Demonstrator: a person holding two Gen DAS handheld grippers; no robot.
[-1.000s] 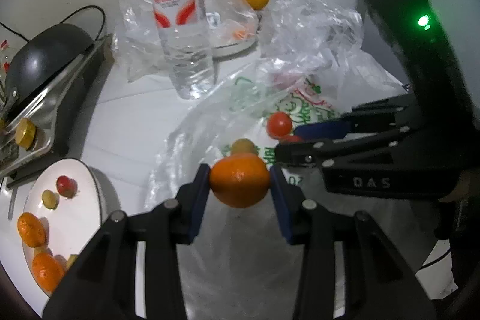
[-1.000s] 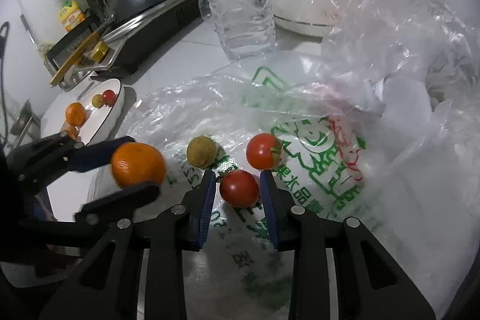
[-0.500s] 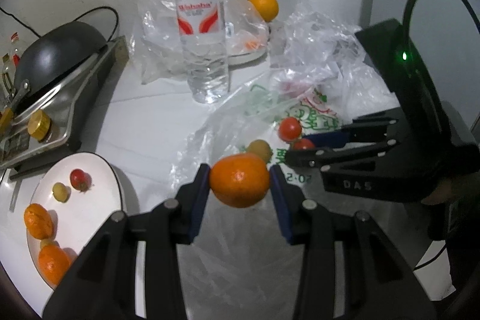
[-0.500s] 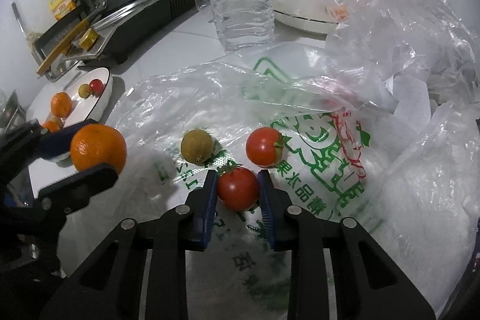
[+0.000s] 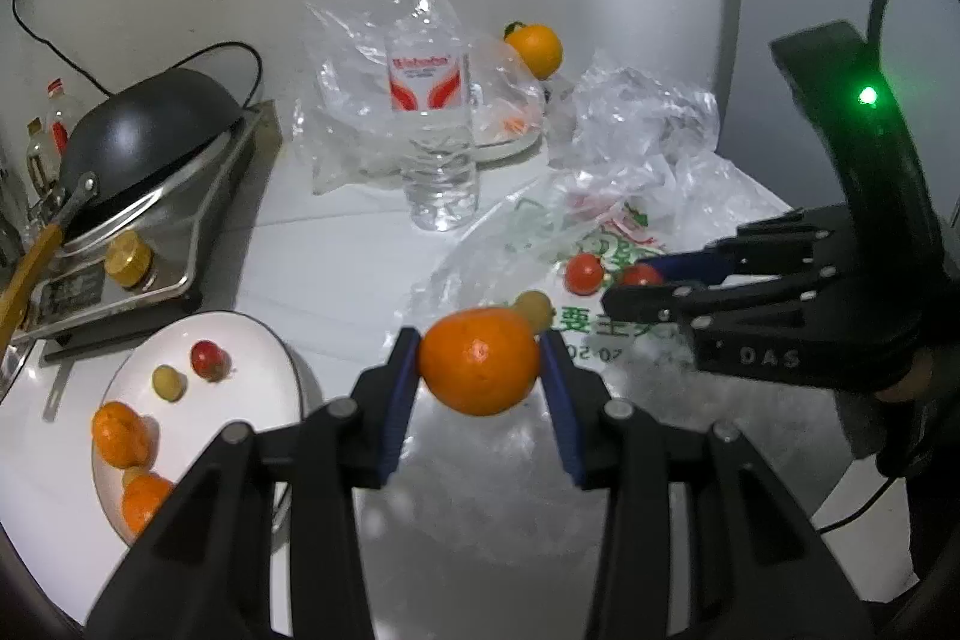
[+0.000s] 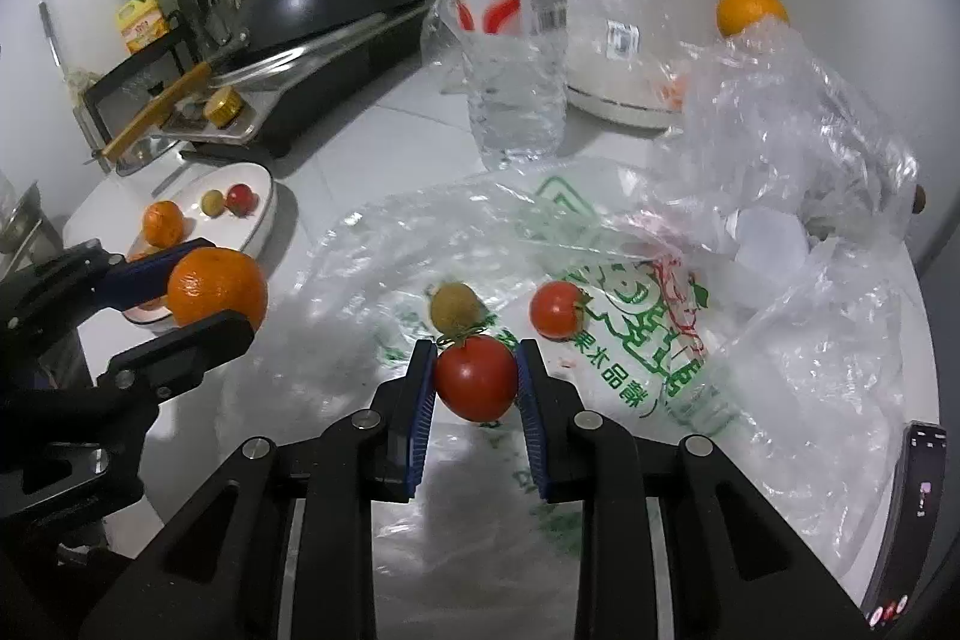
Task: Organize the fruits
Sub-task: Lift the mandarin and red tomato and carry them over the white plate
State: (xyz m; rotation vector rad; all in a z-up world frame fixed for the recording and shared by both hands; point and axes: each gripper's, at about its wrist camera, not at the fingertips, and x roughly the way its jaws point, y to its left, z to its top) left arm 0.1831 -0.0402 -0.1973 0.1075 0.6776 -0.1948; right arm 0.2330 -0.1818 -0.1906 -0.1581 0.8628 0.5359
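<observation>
My left gripper [image 5: 479, 363] is shut on an orange [image 5: 478, 361] and holds it above the plastic bag [image 5: 540, 460]. In the right wrist view that orange [image 6: 217, 287] hangs at the left, in front of the white plate [image 6: 264, 208]. The right gripper [image 6: 476, 377] is shut on a red tomato [image 6: 476, 377], lifted off the printed bag [image 6: 630, 382]. A second tomato [image 6: 557, 309] and a green-brown fruit [image 6: 454, 306] lie on the bag just beyond. The white plate [image 5: 264, 370] carries two oranges, a small red fruit and a small green one.
A water bottle [image 5: 433, 100] stands behind the bag. Farther back an orange [image 5: 534, 49] sits by a bagged white dish [image 6: 618, 100]. A black pan on a stove [image 5: 138, 148] occupies the left. Crumpled clear plastic [image 6: 792, 118] piles at the right, and a phone [image 6: 915, 520] lies at the table's right edge.
The right gripper closed on the tomato and lifted it off the bag. The left gripper, still holding the orange, rose and pulled back, so more of the plate shows.
</observation>
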